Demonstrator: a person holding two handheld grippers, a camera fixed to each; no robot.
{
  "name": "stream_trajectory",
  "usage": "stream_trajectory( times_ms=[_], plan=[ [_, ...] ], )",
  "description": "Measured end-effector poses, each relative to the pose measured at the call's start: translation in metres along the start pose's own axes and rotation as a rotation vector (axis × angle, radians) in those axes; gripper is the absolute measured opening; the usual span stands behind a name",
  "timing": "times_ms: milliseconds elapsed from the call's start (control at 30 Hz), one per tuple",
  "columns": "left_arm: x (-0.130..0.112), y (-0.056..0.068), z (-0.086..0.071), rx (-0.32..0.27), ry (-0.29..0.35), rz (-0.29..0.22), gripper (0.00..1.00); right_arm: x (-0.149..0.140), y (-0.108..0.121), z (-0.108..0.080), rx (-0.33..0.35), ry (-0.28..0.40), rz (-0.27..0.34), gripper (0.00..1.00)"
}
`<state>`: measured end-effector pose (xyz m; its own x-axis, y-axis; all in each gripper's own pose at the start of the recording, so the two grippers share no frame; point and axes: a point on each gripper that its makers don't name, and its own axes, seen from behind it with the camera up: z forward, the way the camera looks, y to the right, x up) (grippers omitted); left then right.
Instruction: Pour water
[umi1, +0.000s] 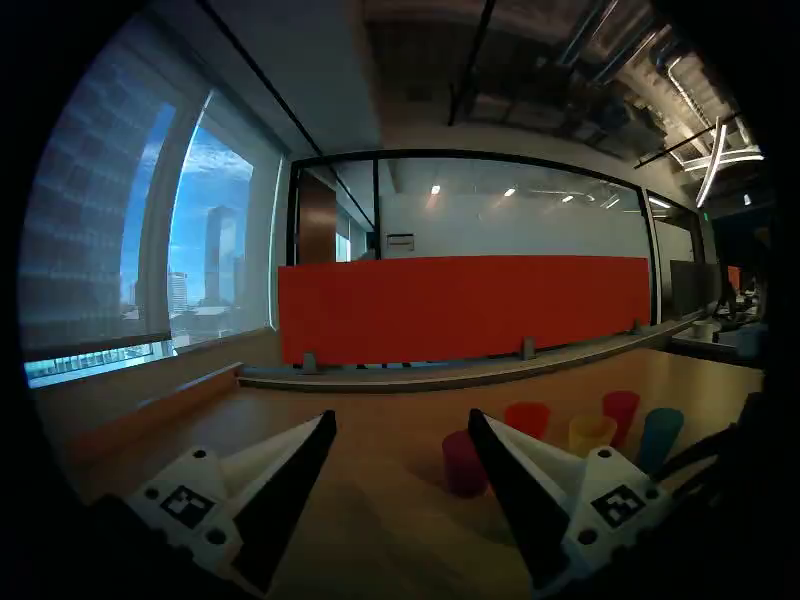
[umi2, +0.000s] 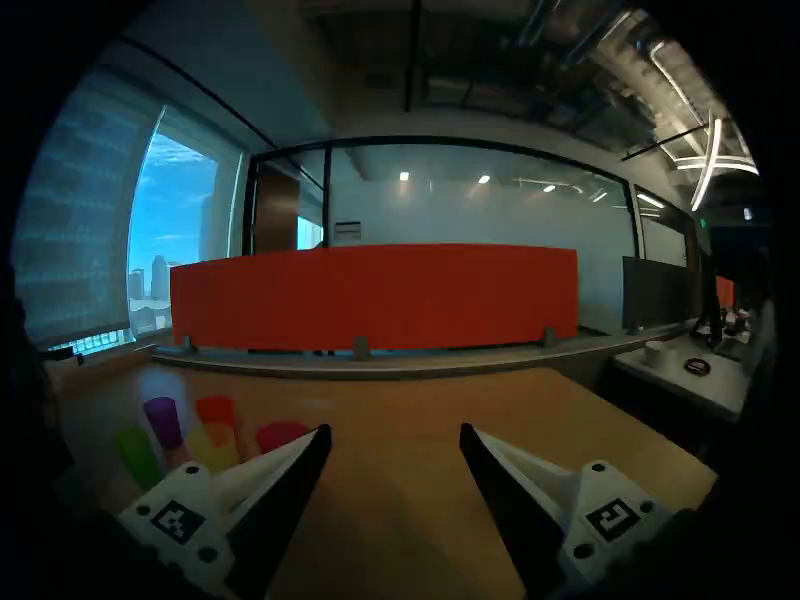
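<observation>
Wooden tabletop (umi1: 400, 520) carries a cluster of coloured plastic cups. In the left gripper view they stand at the lower right of the frame: a magenta cup (umi1: 463, 462) nearest, its right side cut off by the gripper's right finger, then an orange-red cup (umi1: 527, 420), a yellow cup (umi1: 591, 433), a crimson cup (umi1: 621, 410) and a blue cup (umi1: 660, 438).

In the right gripper view the cluster sits at the lower left. There a green cup (umi2: 138, 455), a purple cup (umi2: 163, 420), a red cup (umi2: 215, 408), the yellow cup (umi2: 215, 447) and a pinkish-red cup (umi2: 282, 435) stand close together.

All the cups stand upright, long axis vertical, mouths up. Their insides are too dim to tell whether any holds water.

The left gripper (umi1: 400, 414) has its fingers spread wide over bare table, holding and touching nothing. The right gripper (umi2: 395, 428) is equally spread and empty-handed, its left finger just beside the pinkish-red cup in the frame. An orange-red partition (umi1: 460, 305) runs along the table's far edge.
</observation>
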<state>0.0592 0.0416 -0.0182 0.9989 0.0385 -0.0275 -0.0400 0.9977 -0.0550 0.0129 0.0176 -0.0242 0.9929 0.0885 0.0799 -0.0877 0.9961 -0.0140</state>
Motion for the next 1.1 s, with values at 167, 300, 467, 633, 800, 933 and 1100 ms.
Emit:
stream_trajectory(
  times_ms=[167,300,467,633,800,933,1100],
  plan=[
    [-0.012,-0.004,0.002,0.008,0.01,0.018,0.98,-0.001,-0.001,0.0,0.001,-0.01,0.005,1.0],
    [-0.024,-0.013,0.005,0.029,0.005,0.015,0.98,-0.003,0.001,0.0,-0.009,-0.018,0.013,0.99],
    [-0.036,-0.025,0.006,0.047,0.003,-0.015,0.98,-0.007,0.002,0.001,-0.018,-0.031,0.006,0.99],
    [-0.043,-0.031,0.008,0.049,-0.001,-0.027,0.98,-0.005,-0.002,0.003,-0.02,-0.035,-0.01,1.0],
    [-0.049,-0.037,0.01,0.057,-0.006,-0.042,0.98,-0.004,-0.009,0.005,-0.013,-0.037,-0.023,1.0],
    [-0.052,-0.039,0.01,0.058,-0.008,-0.059,0.98,-0.002,-0.012,0.006,-0.011,-0.035,-0.031,1.0],
    [-0.056,-0.042,0.01,0.062,-0.013,-0.059,0.98,0.002,-0.017,0.006,-0.008,-0.034,-0.04,1.0]
  ],
)
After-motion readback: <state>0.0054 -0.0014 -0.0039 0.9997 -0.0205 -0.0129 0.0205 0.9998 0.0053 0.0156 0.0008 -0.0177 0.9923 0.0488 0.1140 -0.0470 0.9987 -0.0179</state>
